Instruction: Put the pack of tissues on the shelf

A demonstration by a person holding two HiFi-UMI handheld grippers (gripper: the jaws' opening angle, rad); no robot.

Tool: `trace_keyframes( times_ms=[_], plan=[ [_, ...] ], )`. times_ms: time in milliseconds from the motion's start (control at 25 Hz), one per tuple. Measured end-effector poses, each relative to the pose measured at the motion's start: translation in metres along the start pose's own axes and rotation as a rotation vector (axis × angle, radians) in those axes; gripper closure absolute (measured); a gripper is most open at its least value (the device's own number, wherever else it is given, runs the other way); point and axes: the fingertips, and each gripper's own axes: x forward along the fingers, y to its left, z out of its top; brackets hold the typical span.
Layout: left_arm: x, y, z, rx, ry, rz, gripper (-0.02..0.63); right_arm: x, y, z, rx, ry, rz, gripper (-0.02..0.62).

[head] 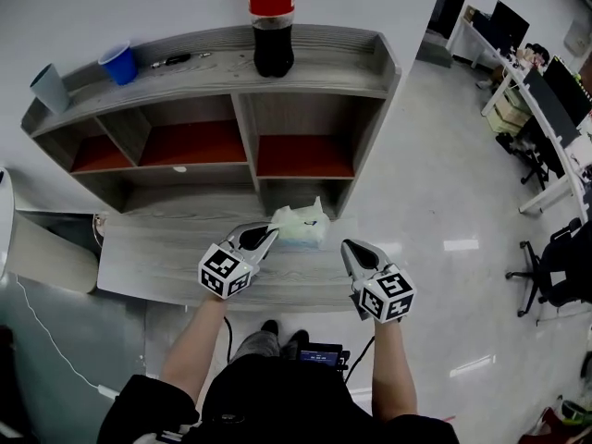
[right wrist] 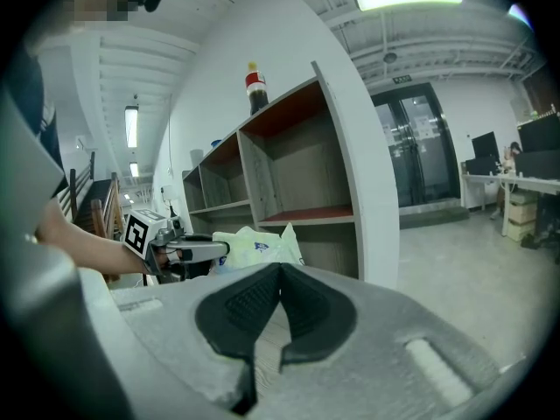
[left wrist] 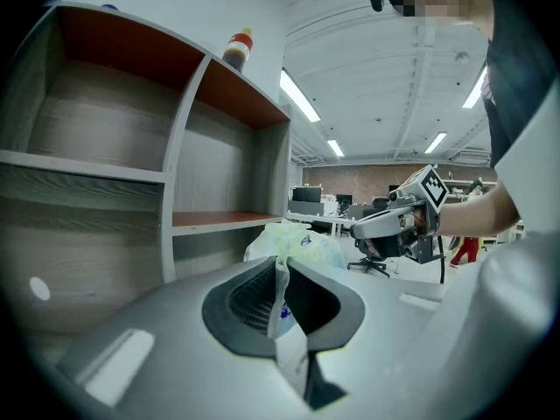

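Note:
The pack of tissues [head: 301, 225], pale green in clear plastic, lies on the grey desk [head: 157, 266] just in front of the shelf unit [head: 242, 118]. My left gripper [head: 270, 233] is shut on a thin flap of the pack's wrapper at its left end. In the left gripper view the flap [left wrist: 281, 287] is pinched between the dark pads, and the pack [left wrist: 302, 241] bulges beyond them. My right gripper [head: 350, 246] hovers to the right of the pack, shut with nothing in it. In the right gripper view the pack [right wrist: 254, 241] and the left gripper [right wrist: 199, 250] lie to the left.
On top of the shelf unit stand a cola bottle [head: 272, 26], a blue cup [head: 119, 63] and a grey cup [head: 49, 88]. Its compartments with red floors [head: 301, 155] hold nothing I can see. Office chairs [head: 550, 266] and desks stand on the shiny floor at right.

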Motion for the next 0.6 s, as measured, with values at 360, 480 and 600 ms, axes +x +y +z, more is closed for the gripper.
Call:
trace_keyframes(
  times_ms=[360, 480, 600],
  plan=[
    [0.030, 0.022, -0.019, 0.004, -0.001, 0.092, 0.594, 0.024, -0.026, -0.011, 0.019, -0.005, 0.001, 0.595],
    [0.042, 0.032, -0.027, 0.006, 0.000, 0.103, 0.594, 0.036, -0.036, -0.013, 0.040, -0.015, -0.015, 0.595],
    [0.054, 0.043, -0.038, 0.005, 0.001, 0.118, 0.594, 0.049, -0.046, -0.016, 0.051, -0.028, -0.030, 0.595]
  ],
)
